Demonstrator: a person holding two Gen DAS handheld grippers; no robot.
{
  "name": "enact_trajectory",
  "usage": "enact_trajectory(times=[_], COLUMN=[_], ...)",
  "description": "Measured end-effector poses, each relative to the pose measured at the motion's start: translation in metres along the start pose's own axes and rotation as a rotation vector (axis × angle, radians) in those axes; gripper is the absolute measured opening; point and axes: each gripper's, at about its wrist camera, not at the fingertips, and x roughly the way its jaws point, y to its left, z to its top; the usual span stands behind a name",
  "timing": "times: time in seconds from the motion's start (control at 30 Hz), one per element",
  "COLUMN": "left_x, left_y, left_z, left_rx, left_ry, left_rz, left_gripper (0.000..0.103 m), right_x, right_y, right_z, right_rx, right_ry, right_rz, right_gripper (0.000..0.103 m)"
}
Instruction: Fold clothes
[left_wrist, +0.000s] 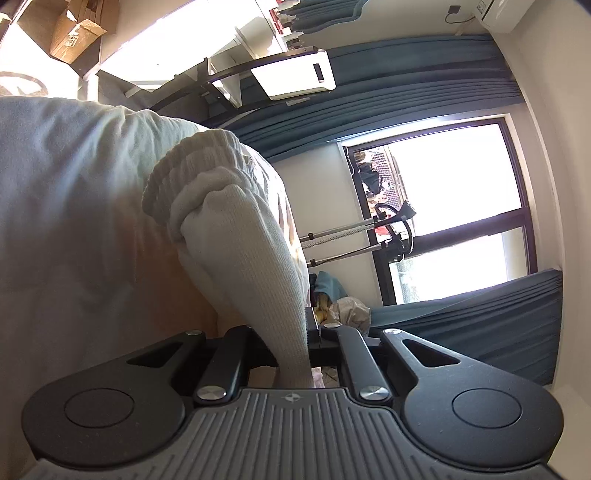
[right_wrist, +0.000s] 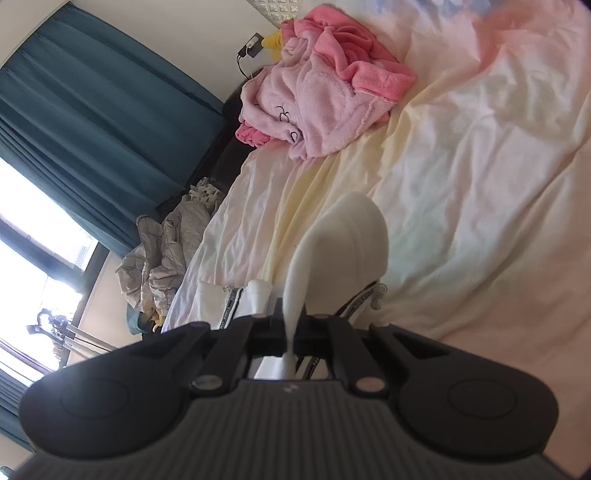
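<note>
I had the left gripper (left_wrist: 293, 354) clamped on the ribbed cuff (left_wrist: 236, 251) of a cream garment (left_wrist: 66, 206), which bunched up ahead of its fingers and to their left. The right gripper (right_wrist: 291, 332) was pinched shut on a thin fold of white fabric (right_wrist: 343, 243) rising just ahead of it above the bed sheet (right_wrist: 480, 166). My worry was the right hold: so little cloth sat between the jaws that it could slip free, and a hard pull apart could have dragged the cuff out too.

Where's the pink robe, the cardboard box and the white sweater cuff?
Pink robe (right_wrist: 314, 99): right wrist view, its pale fleece middle.
Cardboard box (left_wrist: 74, 33): left wrist view, its open flap.
Cuff (left_wrist: 251, 266): left wrist view, its ribbed knit.
</note>
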Motion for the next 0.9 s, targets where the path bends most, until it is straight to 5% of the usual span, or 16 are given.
enact_trajectory(times=[0.27, 0.57, 0.73, 0.9], left_x=[0.098, 0.274, 0.359, 0.387], left_y=[-0.06, -0.08, -0.066, -0.056], left_z=[0.04, 0.054, 0.052, 0.036], left_rx=[0.081, 0.294, 0.459, 0.578], left_ry=[0.05, 0.083, 0.147, 0.161], left_rz=[0.05, 0.186, 0.28, 0.369], left_gripper=[0.011, 0.012, 0.016, 0.017], right_x=[0.069, 0.242, 0.337, 0.4], right_y=[0.101, 0.206, 0.21, 0.186], right_z=[0.017, -0.014, -0.048, -0.077], right_rx=[-0.11, -0.407, -0.53, -0.586], right_ry=[-0.089, -0.152, -0.104, -0.031], right_rz=[0.036, -0.055, -0.117, -0.142], right_gripper=[0.003, 0.003, 0.003, 0.005])
